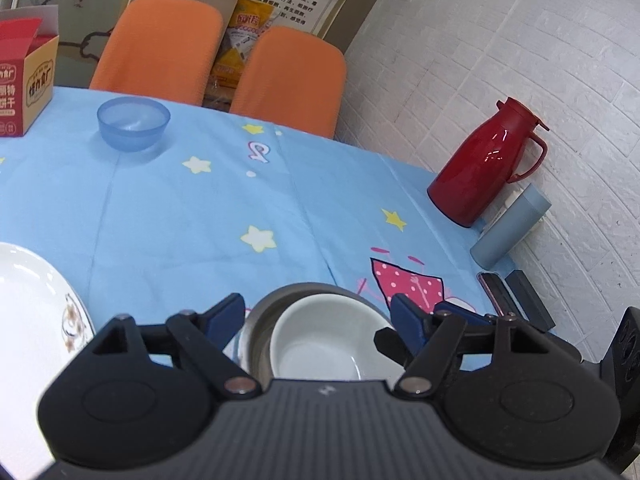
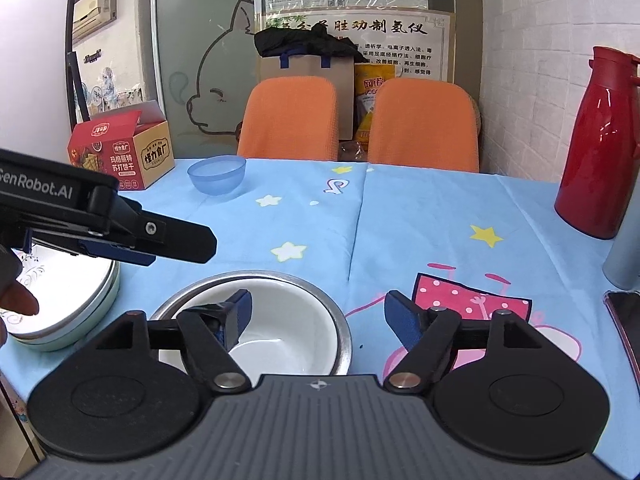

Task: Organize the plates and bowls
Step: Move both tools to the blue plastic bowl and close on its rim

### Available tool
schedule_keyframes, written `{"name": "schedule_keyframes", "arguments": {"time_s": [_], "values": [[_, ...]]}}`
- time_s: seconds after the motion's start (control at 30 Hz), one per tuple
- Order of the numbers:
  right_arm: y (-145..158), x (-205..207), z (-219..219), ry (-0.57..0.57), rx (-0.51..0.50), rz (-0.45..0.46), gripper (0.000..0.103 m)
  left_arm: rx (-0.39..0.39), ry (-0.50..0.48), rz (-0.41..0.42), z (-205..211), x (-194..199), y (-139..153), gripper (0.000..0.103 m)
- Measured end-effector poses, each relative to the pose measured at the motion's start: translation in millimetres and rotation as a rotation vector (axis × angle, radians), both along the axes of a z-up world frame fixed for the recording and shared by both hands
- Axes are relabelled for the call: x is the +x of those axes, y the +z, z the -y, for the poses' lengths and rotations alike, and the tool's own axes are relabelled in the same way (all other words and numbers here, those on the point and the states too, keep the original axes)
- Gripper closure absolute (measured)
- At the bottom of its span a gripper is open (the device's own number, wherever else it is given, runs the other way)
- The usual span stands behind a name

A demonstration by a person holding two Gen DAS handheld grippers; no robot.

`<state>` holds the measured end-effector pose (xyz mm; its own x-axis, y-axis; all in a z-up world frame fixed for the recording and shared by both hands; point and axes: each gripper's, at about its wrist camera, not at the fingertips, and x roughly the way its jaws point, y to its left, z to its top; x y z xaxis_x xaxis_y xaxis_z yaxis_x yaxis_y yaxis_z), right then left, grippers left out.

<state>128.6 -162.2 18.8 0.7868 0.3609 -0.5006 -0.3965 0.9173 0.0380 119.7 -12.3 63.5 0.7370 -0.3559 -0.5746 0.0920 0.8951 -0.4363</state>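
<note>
- Nearest, the right gripper has its jaws spread wide and grips nothing; its left finger hangs over the white bowl, its right finger over the blue star-print tablecloth.
- The white bowl sits nested inside a steel bowl at the near middle of the table.
- The left gripper is also wide open and empty, its blue pads to either side of the same nested bowls, clear of them.
- In the right wrist view the left gripper is seen from the side, reaching in from the left above the table.
- Just left of the bowls lie white plates with a floral rim, stacked on a pale green one.
- Far left of centre stands a translucent blue bowl, alone and well apart from the stack.
- A red biscuit box stands at the far left.
- A red thermos jug stands against the white brick wall on the right, with a grey container just beside it.
- Two orange chairs stand behind the table.
</note>
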Motion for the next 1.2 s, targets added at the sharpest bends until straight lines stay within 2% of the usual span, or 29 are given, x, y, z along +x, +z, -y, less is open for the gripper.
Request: {"name": "schedule_keyframes", "arguments": {"time_s": [0.27, 0.43, 0.8, 1.03, 1.2], "values": [[0, 20, -10, 0.023, -0.01, -0.041, 0.0, 0.038, 0.035, -0.02, -25, 13, -3, 0.03], [10, 42, -25, 0.043, -0.035, -0.036, 0.0, 0.046, 0.064, -0.012, -48, 27, 2, 0.03], [43, 130, -96, 0.183, -0.13, 0.006, 0.0, 0.106, 0.153, -0.017, -111, 91, 9, 0.03], [39, 195, -140, 0.235, -0.153, -0.032, 0.0, 0.035, 0.268, -0.059, -170, 148, -9, 0.03], [23, 240, -163, 0.234, -0.151, -0.103, 0.0, -0.015, 0.361, -0.135, -199, 193, -32, 0.03]]}}
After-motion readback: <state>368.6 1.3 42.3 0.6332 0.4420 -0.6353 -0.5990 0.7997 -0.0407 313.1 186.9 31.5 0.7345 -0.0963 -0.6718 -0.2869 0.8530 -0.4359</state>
